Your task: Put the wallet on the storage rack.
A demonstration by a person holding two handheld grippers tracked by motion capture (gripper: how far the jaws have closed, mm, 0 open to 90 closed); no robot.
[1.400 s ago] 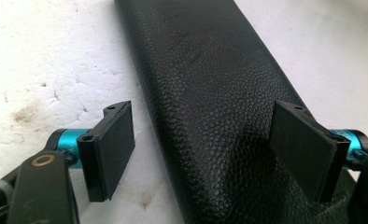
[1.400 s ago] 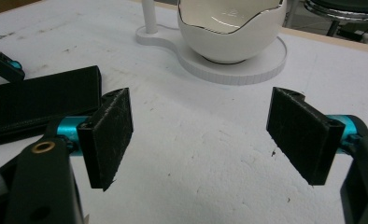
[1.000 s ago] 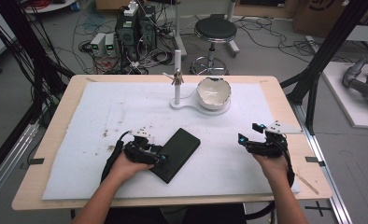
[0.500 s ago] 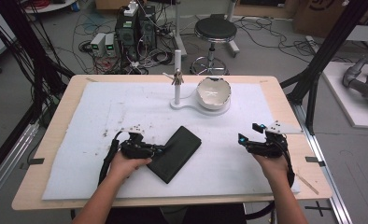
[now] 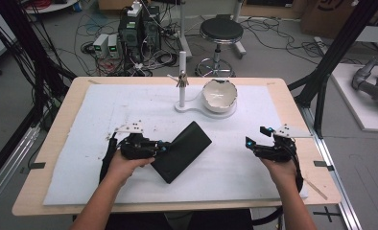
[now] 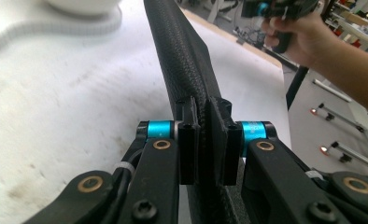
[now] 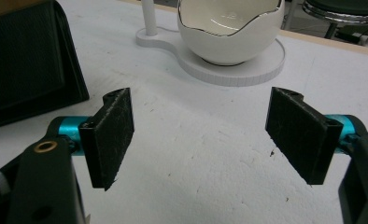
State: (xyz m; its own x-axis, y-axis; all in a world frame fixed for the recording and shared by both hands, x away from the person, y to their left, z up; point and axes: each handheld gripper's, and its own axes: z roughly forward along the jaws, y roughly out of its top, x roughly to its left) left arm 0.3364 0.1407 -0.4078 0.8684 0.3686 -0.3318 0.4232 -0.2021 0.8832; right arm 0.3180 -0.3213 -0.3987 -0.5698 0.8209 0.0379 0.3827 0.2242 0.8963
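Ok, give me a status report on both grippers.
Left gripper clamped on black wallet edge. Right gripper open, empty, over the mat. Nothing between them.

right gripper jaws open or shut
Open: in the right gripper view the right gripper has its two black jaws standing wide apart, bare white table cover between them.

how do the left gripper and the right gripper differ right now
The left gripper is shut on the black textured leather wallet; the right gripper is open, holding nothing. The left sits at the wallet's edge; the right stands apart over the bare white foam mat. Both have black fingers and blue fittings.
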